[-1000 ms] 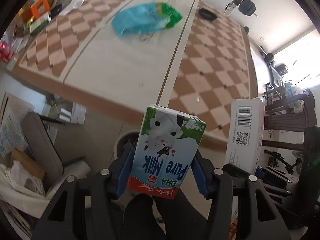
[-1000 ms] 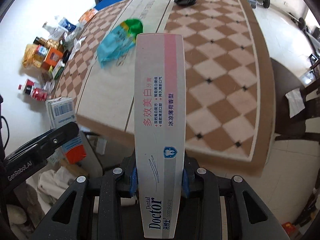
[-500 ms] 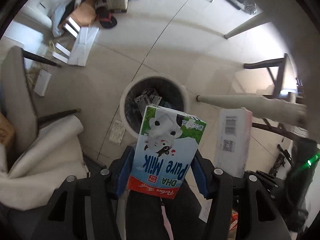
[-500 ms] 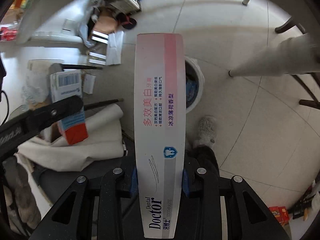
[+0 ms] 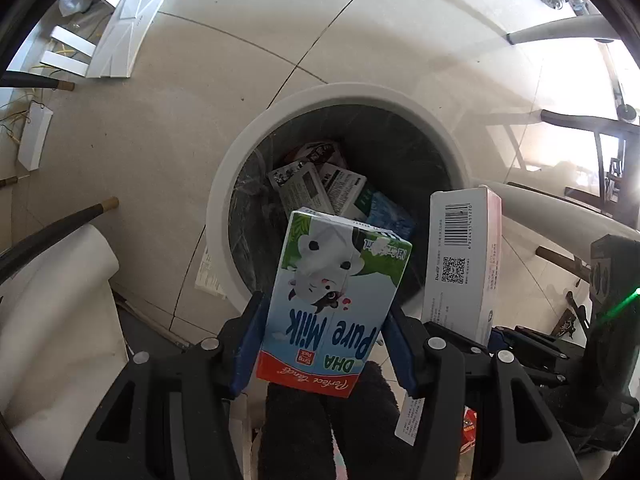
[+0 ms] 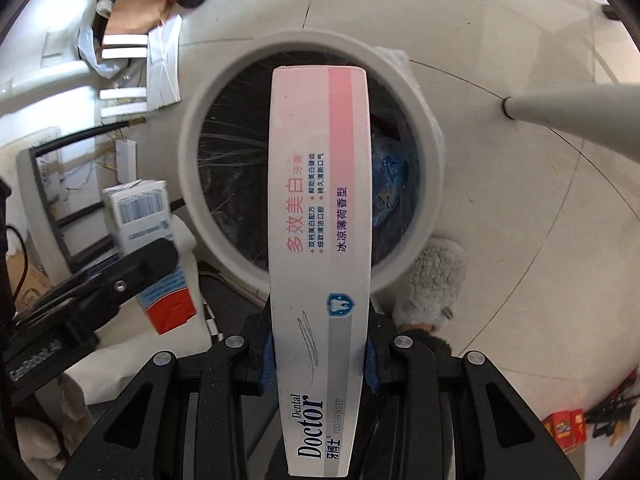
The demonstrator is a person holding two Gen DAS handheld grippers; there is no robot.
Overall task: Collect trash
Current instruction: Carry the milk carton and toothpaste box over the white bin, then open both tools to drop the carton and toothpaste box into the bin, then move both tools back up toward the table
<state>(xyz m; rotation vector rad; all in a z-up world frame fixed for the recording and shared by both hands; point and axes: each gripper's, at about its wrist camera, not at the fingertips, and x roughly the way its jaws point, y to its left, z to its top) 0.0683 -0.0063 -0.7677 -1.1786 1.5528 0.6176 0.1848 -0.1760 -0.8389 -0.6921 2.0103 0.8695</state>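
Observation:
My left gripper [image 5: 324,340] is shut on a milk carton [image 5: 332,300] printed with a cow and "DHA Pure Milk", held above the near rim of a round white trash bin [image 5: 224,200] with a black liner. My right gripper [image 6: 318,354] is shut on a long white and pink toothpaste box [image 6: 318,208], held over the mouth of the same trash bin [image 6: 192,120]. The toothpaste box [image 5: 460,264] also shows at the right in the left wrist view, and the milk carton [image 6: 140,208] at the left in the right wrist view. Several cartons and wrappers [image 5: 320,184] lie inside the bin.
The bin stands on a pale tiled floor [image 5: 320,32]. White flat boards [image 5: 124,32] and clutter lie at the far left. A grey table leg [image 6: 568,116] crosses at the right. A white cloth [image 5: 52,300] and chair legs are at the near left. A fluffy slipper [image 6: 432,284] is by the bin.
Both grippers have swung from the checkered table down to the floor and closed in over the trash bin, which now looks much larger. Both still hold their boxes.

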